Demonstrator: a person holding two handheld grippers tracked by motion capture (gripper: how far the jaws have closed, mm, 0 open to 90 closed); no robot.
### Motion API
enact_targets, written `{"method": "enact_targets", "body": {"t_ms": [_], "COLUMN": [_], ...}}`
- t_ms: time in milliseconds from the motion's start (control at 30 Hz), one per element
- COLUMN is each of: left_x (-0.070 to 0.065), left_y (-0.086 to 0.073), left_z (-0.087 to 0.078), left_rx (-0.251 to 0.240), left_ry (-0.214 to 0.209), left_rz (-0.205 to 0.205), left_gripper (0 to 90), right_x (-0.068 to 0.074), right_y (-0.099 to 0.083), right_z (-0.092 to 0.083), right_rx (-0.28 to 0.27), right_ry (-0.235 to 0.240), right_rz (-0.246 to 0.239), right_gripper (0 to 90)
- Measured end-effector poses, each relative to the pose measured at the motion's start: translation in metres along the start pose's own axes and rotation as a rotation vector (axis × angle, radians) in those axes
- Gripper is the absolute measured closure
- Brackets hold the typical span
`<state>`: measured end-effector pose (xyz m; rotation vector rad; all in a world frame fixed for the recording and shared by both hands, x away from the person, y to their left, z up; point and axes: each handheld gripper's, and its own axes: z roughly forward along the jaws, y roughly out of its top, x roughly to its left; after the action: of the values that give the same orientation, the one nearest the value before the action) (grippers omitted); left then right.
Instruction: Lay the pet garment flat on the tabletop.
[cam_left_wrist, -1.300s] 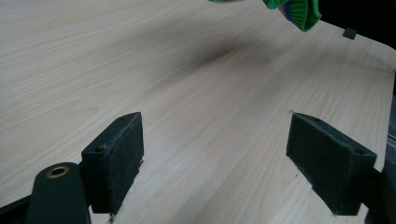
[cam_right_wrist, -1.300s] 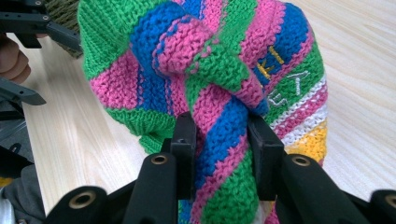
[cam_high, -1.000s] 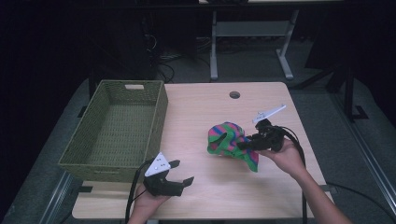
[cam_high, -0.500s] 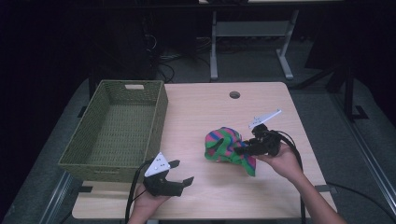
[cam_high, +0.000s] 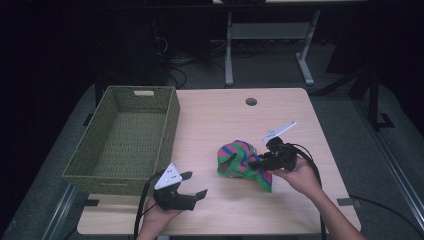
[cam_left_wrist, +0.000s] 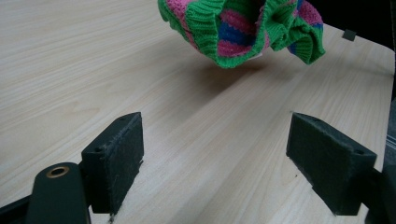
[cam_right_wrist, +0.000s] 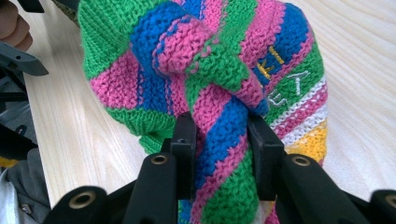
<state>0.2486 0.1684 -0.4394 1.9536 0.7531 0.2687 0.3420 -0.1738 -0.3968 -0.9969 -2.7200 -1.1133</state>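
Right gripper (cam_high: 257, 162), right of centre, pinches a bunched striped knit (cam_right_wrist: 205, 79) between nearly closed jaws, lifted off the worktop (cam_high: 225, 120). Left gripper (cam_high: 192, 186), lower centre, gapes wide, empty.

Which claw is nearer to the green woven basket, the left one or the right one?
Left. The left claw hovers open just beside the basket, at its near right corner. The right claw is farther right across the table, shut on the striped knitted cloth.

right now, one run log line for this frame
right gripper: shut on knitted cloth, lifted | left gripper: open, idle | basket: empty
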Motion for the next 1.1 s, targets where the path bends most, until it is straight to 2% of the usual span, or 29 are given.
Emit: {"method": "enact_targets", "body": {"t_ms": [267,833,1100], "left_x": [0.0,0.001,0.0], "left_y": [0.0,-0.001,-0.001], "left_z": [0.0,-0.001,-0.001], "left_rx": [0.003,0.0,0.001], "left_ry": [-0.001,0.0,-0.001], "left_rz": [-0.003,-0.008,-0.007], "left_gripper": [18.6,18.6,18.6], "right_x": [0.001,0.002,0.003], "right_y": [-0.002,-0.01,-0.013], "right_z": [0.007,0.037,0.046], "right_rx": [0.008,0.062,0.083], "right_ry": [0.004,0.011,0.014], "right_rz": [0.001,0.003,0.011], "right_gripper": [67.8,67.3,67.2]}}
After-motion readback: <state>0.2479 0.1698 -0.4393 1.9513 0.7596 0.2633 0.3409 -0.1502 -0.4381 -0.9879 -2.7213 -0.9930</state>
